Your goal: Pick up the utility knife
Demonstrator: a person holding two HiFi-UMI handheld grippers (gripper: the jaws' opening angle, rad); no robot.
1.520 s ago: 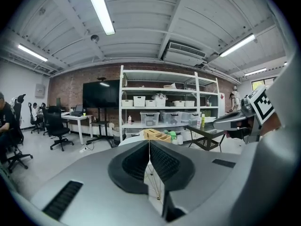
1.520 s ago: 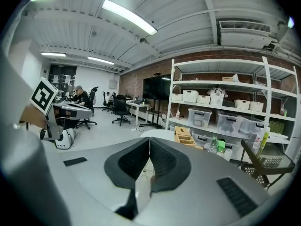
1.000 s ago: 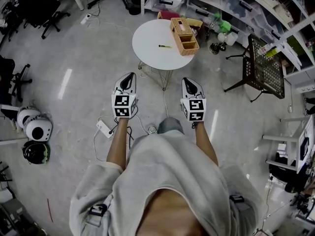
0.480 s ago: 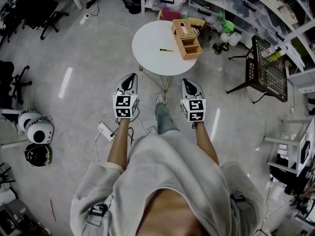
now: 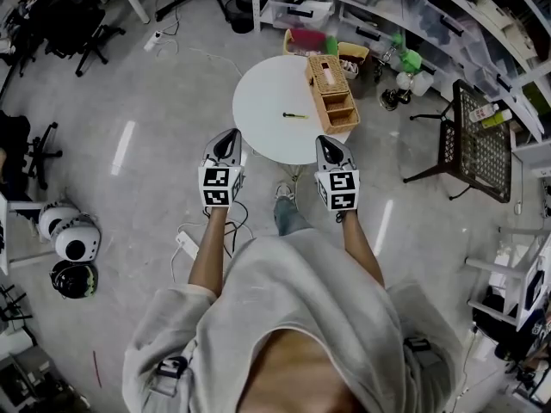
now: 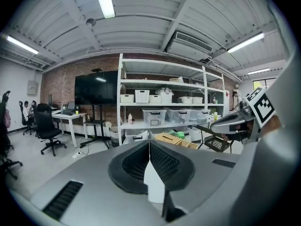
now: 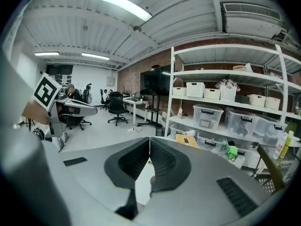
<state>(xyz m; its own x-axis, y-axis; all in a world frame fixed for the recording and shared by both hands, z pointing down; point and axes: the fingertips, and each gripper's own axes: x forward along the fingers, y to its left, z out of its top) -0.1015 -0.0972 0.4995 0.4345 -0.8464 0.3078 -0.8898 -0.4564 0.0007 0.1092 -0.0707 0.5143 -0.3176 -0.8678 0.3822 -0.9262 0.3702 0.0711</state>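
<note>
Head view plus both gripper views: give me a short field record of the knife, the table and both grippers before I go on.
utility knife: lies flat on the table top, left of the wicker tray, untouched
table: round, white, ahead of the person
wicker tray: on the table's right side, with compartments
left gripper: jaws together, nothing between them, short of the knife
right gripper: jaws together, nothing between them, short of the knife
task state: knife not yet picked up
</note>
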